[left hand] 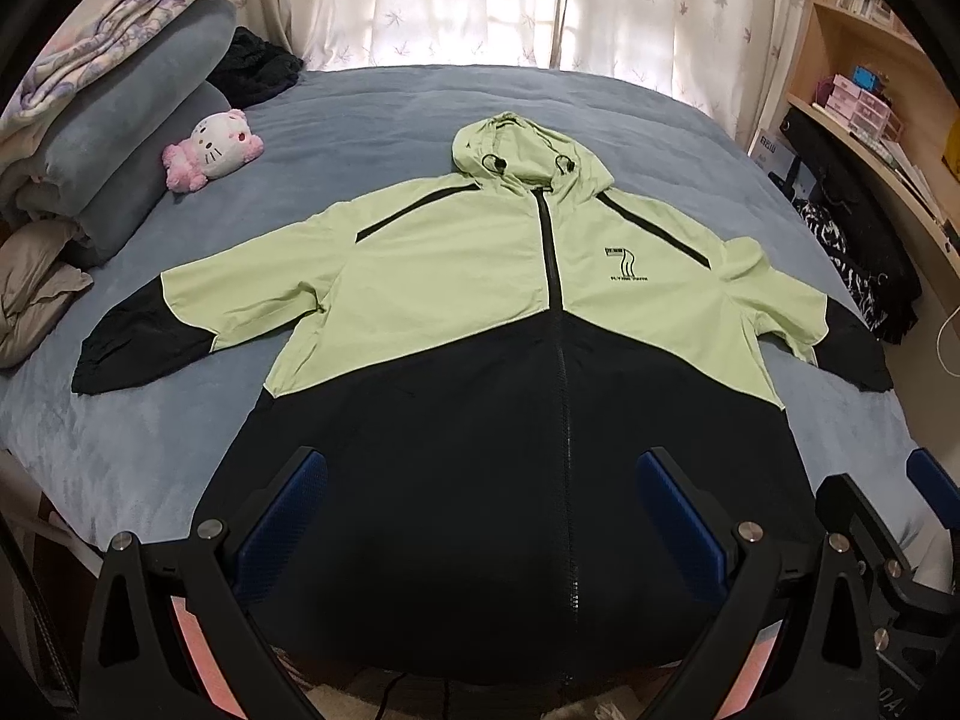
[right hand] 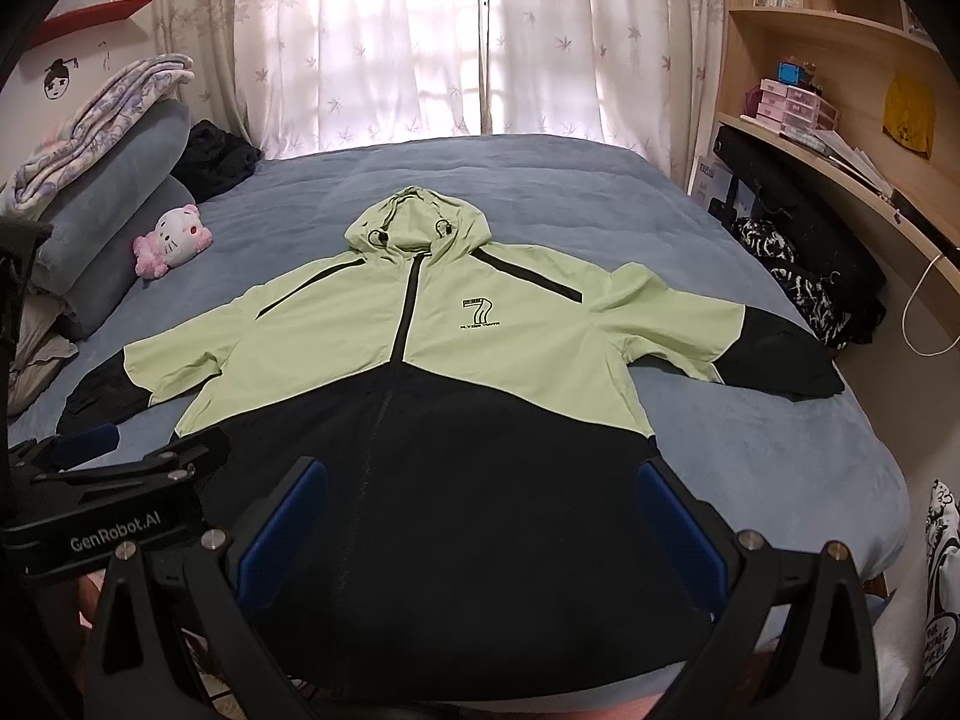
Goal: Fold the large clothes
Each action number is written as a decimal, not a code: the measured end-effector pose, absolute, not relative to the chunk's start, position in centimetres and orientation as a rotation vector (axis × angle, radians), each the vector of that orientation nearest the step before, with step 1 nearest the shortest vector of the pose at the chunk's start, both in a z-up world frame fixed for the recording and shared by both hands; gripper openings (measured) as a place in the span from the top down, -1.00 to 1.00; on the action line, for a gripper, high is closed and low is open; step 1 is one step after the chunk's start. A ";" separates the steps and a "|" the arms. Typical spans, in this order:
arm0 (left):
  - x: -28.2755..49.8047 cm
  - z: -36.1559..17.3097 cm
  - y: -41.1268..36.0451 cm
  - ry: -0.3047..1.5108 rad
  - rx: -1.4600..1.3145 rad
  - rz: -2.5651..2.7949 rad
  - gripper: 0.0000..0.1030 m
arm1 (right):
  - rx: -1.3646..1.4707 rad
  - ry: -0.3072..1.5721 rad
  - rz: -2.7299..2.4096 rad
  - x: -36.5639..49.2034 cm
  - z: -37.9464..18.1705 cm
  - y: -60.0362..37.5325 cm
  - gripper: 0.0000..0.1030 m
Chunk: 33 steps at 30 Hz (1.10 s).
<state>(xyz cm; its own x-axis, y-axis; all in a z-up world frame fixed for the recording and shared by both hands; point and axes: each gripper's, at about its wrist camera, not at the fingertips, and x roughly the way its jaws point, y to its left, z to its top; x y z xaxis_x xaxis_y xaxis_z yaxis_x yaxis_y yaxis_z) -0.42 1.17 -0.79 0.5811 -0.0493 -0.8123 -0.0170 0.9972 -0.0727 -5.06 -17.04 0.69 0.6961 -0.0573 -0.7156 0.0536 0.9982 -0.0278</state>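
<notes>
A light green and black hooded jacket (left hand: 468, 276) lies flat and face up on the blue bed, zipped, sleeves spread to both sides, hood toward the window. It also shows in the right wrist view (right hand: 510, 348). My left gripper (left hand: 480, 516) is open and empty, hovering above the black hem. My right gripper (right hand: 480, 516) is open and empty too, above the hem's right half. The right gripper shows at the right edge of the left wrist view (left hand: 888, 516). The left gripper shows at the left of the right wrist view (right hand: 138, 456).
A pink and white plush cat (left hand: 213, 147) lies on the bed (left hand: 372, 120) at the far left. Folded blankets and pillows (left hand: 120, 120) are stacked at the left. A dark garment (left hand: 258, 66) lies by the curtain. A wooden desk with shelves (right hand: 840, 138) stands at the right.
</notes>
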 end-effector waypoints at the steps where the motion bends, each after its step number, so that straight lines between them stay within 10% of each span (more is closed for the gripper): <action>1: -0.5 -0.7 1.2 0.945 -0.077 -0.020 -0.97 | -0.004 0.798 -0.061 -5.1 0.7 -17.1 -1.00; 33: -1.6 1.0 -0.6 0.863 0.042 -0.029 -0.97 | 0.031 0.780 -0.045 -4.9 1.3 -18.2 -1.00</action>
<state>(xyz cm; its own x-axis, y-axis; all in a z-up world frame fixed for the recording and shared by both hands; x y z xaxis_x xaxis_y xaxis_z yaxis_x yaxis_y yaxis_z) -1.65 -0.59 0.96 0.6498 -0.0086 -0.7601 0.0425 0.9988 0.0250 -4.92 -18.21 1.34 0.7098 -0.0293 -0.7038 0.0526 0.9986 0.0114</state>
